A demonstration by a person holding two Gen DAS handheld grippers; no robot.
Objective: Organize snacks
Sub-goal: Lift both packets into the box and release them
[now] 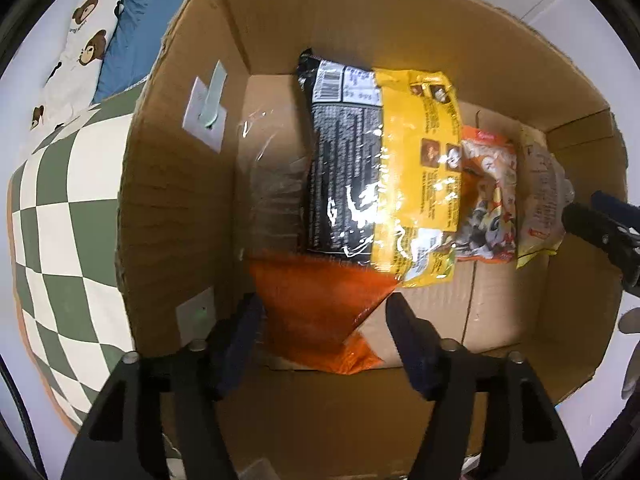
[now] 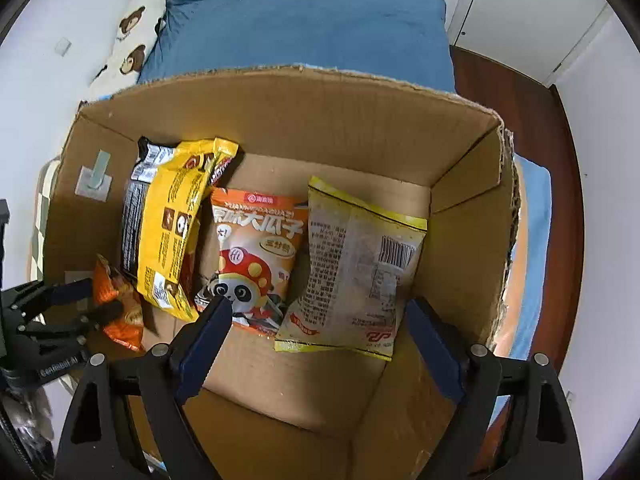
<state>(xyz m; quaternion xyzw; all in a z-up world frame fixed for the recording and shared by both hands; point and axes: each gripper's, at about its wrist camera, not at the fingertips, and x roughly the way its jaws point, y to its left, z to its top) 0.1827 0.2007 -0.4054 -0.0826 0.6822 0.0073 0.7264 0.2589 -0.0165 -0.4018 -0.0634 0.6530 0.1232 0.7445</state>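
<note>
The cardboard box [image 2: 280,100] holds five snack packs. The orange seed bag [image 2: 256,256], printed "大瓜子" with a panda figure, lies flat mid-floor. The pale yellow-edged bag [image 2: 360,264] shows its barcode. The right gripper [image 2: 316,320] stands wide open, holding nothing. The left gripper [image 1: 320,312] stands partly open around the orange packet [image 1: 316,308]; contact cannot be determined. The yellow pack [image 1: 416,184] overlaps the black pack [image 1: 340,176].

You are looking down into an open cardboard box [image 2: 280,112] that sits on a bed [image 2: 304,24]. Four snack bags lie on its floor. From left to right in the right wrist view: a small packet [image 2: 120,304] at the near left wall, a long bag [image 2: 168,224], a seed bag [image 2: 256,256] and a flat bag [image 2: 356,268] near the right wall. A pillow [image 2: 128,44] lies behind the box, to the left.
</note>
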